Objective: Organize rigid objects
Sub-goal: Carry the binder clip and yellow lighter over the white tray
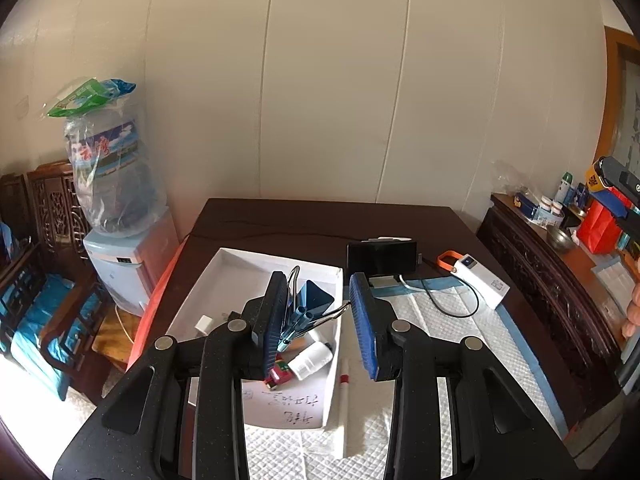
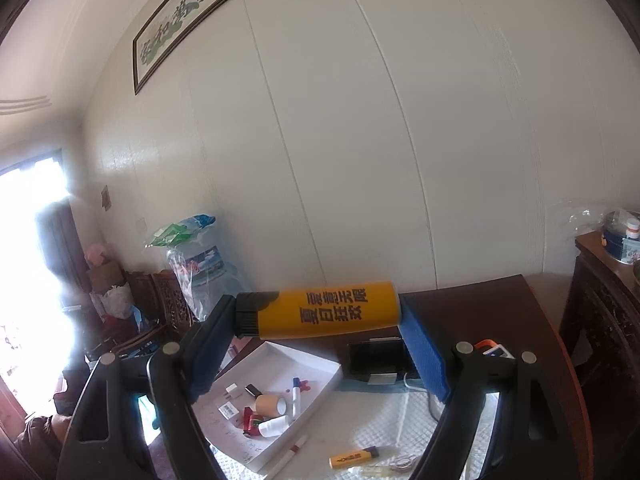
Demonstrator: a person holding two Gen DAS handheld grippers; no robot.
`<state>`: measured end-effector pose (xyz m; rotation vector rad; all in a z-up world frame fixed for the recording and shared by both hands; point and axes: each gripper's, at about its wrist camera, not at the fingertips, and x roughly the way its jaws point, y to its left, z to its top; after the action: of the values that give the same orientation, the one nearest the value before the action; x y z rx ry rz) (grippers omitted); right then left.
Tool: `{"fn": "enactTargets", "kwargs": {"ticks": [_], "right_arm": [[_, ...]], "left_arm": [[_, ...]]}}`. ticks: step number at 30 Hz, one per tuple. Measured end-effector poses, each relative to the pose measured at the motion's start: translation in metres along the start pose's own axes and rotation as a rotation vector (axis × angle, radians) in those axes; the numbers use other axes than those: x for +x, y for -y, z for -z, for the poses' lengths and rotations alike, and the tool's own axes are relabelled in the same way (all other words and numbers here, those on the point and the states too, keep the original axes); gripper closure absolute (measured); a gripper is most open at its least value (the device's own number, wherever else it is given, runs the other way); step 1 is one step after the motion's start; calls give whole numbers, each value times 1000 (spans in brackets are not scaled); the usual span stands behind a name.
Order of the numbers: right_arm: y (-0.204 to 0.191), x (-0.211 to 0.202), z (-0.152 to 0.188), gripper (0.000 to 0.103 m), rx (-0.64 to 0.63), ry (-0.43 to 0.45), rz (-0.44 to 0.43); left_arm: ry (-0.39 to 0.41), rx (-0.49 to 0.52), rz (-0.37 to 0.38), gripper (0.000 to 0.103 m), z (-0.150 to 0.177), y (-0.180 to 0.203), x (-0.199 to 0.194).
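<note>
My left gripper is open above the white tray; a blue binder clip sits between its fingers, leaning on the left one, its wire handles spread. My right gripper is shut on a large yellow lighter with black characters and a black cap, held crosswise high above the table. The tray also shows in the right wrist view, holding a tape roll, a white bottle, a blue-capped marker, a white plug and small red items.
A red-banded white pen, a small yellow lighter and a clear lighter lie on the white quilted mat. A black phone, a white power bank and cables lie behind. A water dispenser stands to the left, a carved cabinet to the right.
</note>
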<state>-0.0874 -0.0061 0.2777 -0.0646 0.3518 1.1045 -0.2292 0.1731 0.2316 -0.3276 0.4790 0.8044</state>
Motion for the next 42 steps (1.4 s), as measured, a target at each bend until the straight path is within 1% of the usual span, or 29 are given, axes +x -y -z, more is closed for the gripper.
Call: {"fn": "enactTargets", "kwargs": {"ticks": [8,16,29,35,42], "right_arm": [[-29,12,5,22,-20,-29,-35],[-45,24,11,22,-20,-59,-53],[-71,51,24,22,-2,-101,-82],[-83,66,30,22,5,-121,-88],[-90,82,35,22,5,-148,-75]], "left_arm": [[5,-10,-7,71,1,-21,-9],[-5,-16,-12,71,5,-39,-11],[-25,-24,-27,71,8,-80,-9],[-35,-28,-22,71,8,-97,-2],[-53,-29,5,71,5,-110,18]]}}
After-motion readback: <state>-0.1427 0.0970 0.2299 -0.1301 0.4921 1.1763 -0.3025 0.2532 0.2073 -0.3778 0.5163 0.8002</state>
